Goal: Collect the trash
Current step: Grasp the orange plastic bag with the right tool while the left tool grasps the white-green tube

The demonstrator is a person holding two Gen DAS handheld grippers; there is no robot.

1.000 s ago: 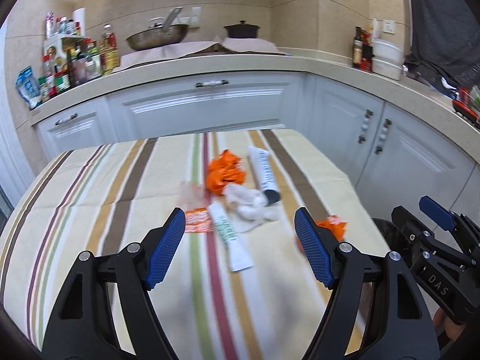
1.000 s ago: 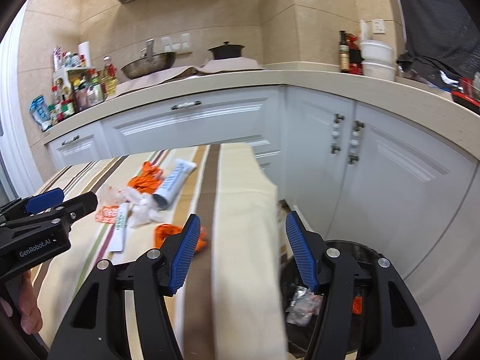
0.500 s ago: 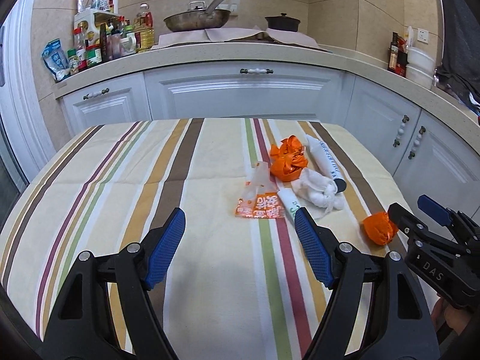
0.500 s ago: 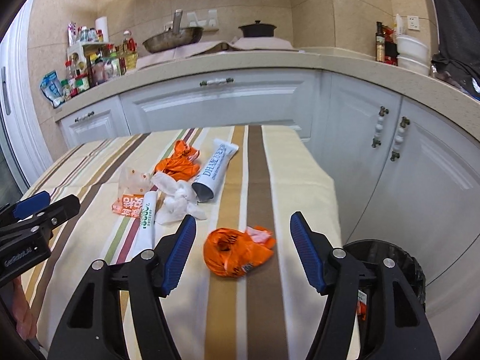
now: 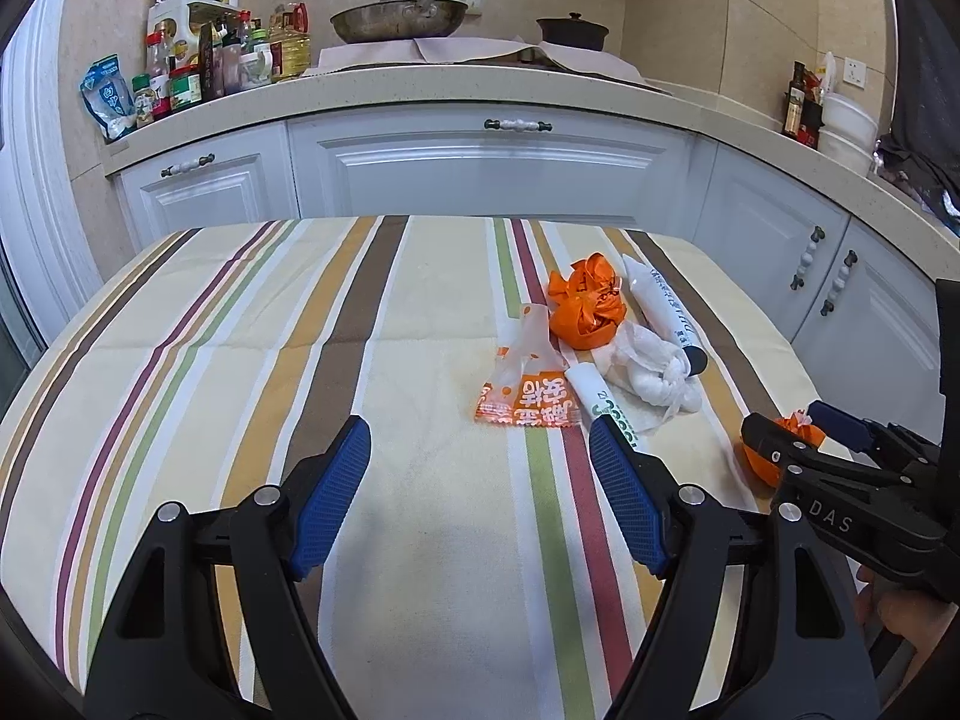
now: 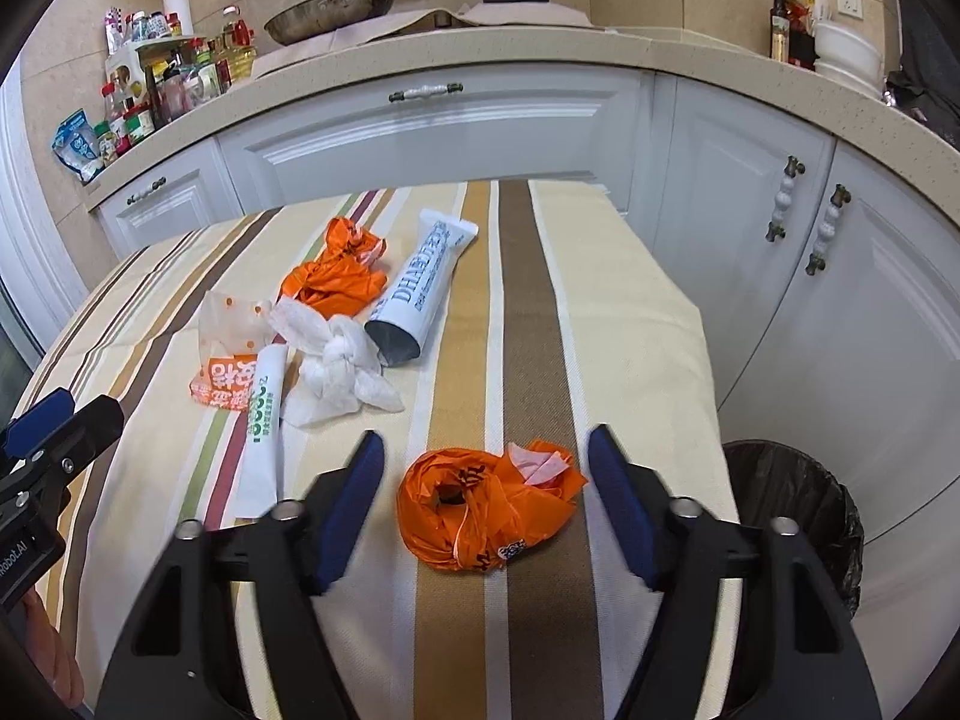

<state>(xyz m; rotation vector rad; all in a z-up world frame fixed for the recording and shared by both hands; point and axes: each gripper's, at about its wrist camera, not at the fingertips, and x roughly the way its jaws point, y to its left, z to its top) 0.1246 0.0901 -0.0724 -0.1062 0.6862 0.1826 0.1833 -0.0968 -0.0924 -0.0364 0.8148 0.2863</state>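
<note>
Trash lies on the striped tablecloth (image 5: 240, 360). My right gripper (image 6: 486, 498) is open, its fingers either side of a crumpled orange bag (image 6: 480, 510), not touching it; that bag shows partly behind the right gripper in the left wrist view (image 5: 757, 463). Further off lie a white knotted tissue (image 6: 342, 372), a large white tube (image 6: 420, 294), a small white tube (image 6: 262, 420), an orange snack wrapper (image 6: 225, 378) and a second orange bag (image 6: 333, 282). My left gripper (image 5: 480, 492) is open and empty over bare cloth, just short of the wrapper (image 5: 528, 396).
A black-lined trash bin (image 6: 792, 516) stands on the floor right of the table's edge. White kitchen cabinets (image 5: 480, 168) curve behind the table, with bottles (image 5: 198, 60), a pan and a pot on the counter.
My right gripper swung from over the bin to the table and closed in around the near orange bag. My left gripper drew back and left, now facing the wrapper.
</note>
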